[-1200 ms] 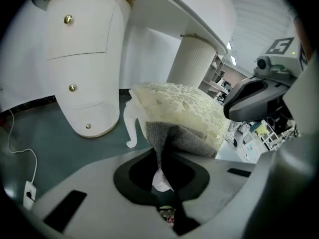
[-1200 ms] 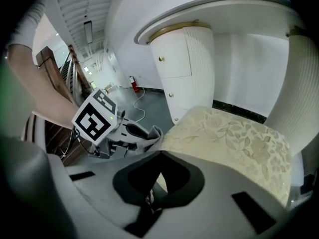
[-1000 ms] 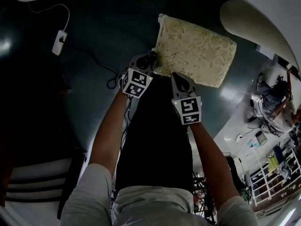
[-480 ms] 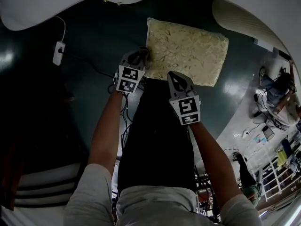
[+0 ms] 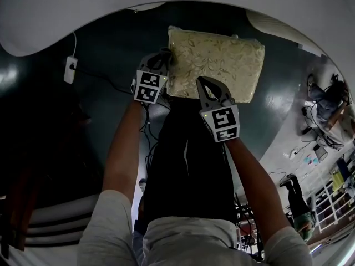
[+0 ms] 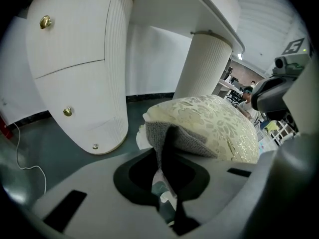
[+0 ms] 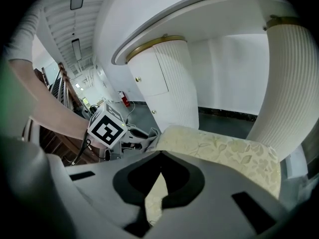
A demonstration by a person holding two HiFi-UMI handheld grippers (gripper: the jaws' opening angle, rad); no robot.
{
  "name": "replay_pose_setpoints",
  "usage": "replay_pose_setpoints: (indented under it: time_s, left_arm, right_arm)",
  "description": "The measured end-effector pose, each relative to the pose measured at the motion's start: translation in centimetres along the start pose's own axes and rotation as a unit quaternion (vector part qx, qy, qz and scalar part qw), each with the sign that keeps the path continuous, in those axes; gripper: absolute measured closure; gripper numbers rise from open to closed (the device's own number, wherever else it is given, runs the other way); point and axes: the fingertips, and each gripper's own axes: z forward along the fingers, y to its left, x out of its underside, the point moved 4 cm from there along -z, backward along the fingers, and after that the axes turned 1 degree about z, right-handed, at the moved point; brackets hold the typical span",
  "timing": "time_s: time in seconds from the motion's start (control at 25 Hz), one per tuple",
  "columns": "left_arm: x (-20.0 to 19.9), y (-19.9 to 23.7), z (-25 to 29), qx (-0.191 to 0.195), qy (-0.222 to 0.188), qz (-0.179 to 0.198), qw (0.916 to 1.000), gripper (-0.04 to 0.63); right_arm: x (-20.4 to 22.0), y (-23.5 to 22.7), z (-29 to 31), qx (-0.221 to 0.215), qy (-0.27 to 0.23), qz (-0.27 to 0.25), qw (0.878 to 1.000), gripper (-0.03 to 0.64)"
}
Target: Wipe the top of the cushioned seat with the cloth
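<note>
The cushioned seat [image 5: 222, 60], cream with a leaf pattern, stands on the dark floor under a white table. My left gripper [image 5: 165, 59] is at its left near corner, shut on a grey cloth [image 6: 192, 136] that drapes against the cushion [image 6: 219, 121]. A dark fold of the cloth runs down between the jaws of the left gripper [image 6: 167, 133]. My right gripper [image 5: 204, 83] is over the near edge, and its fingertips meet. In the right gripper view the cushion [image 7: 224, 151] shows through the slit below the tips of the right gripper [image 7: 159, 156], and I see nothing clamped there.
A white ribbed cabinet with brass knobs [image 6: 79, 68] and a ribbed column [image 6: 204, 63] stand close behind the seat. The table top [image 5: 50, 15] overhangs the scene. A power strip [image 5: 69, 70] and cables lie on the floor at the left. A person [image 5: 330, 107] sits far right.
In the head view both grippers and the cushion have shifted left and the cushion now lies squarer. The white table's edge has come down over the top. Neither grip looks different.
</note>
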Motion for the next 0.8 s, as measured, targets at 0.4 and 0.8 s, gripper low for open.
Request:
replay_pose_setpoints:
  time_s: [0.4, 0.8]
  left_arm:
    - [-3.8, 2.3, 2.1, 0.005, -0.001, 0.052, 0.9986, 0.558]
    - [-5.5, 2.9, 2.6, 0.025, 0.029, 0.106, 0.9936, 0.558]
  right_arm:
    - [-1.8, -2.0, -0.4, 0.013, -0.013, 0.004, 1.0, 0.607]
    - [-3.0, -2.6, -1.4, 0.033, -0.022, 0.014, 0.999, 0.607]
